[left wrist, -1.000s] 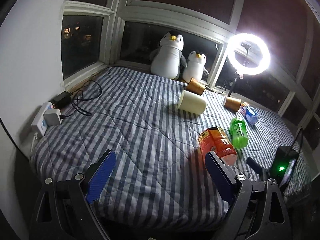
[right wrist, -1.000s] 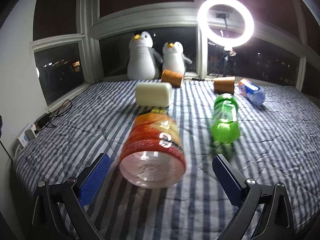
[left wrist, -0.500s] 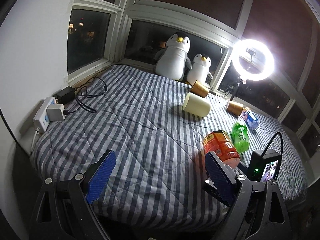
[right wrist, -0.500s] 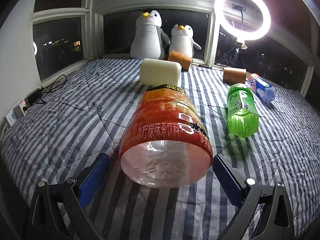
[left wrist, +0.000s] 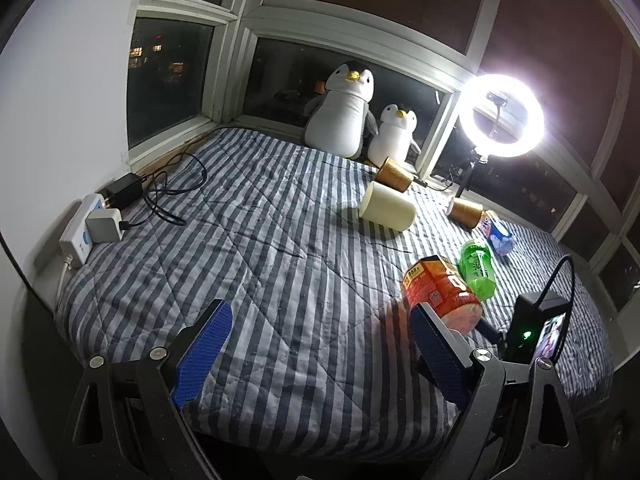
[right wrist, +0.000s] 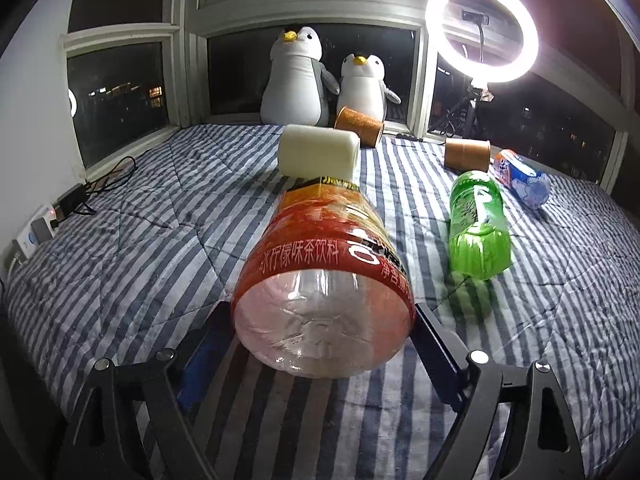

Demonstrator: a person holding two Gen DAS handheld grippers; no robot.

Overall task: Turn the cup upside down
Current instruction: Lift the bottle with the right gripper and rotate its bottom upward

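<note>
On the bed, a quilted blue-and-white striped cover fills a dark bay window alcove. Left lies a white power strip with black cables; two plush penguins sit at the sill, a ring light glares right. Your left hand-held gripper hangs wide open, empty. The cream cup, smooth and cylindrical, lies on its side mid-bed. Your right hand-held gripper brackets the orange-labelled clear plastic bottle, jaws at its sides; whether they press it you cannot tell.
</note>
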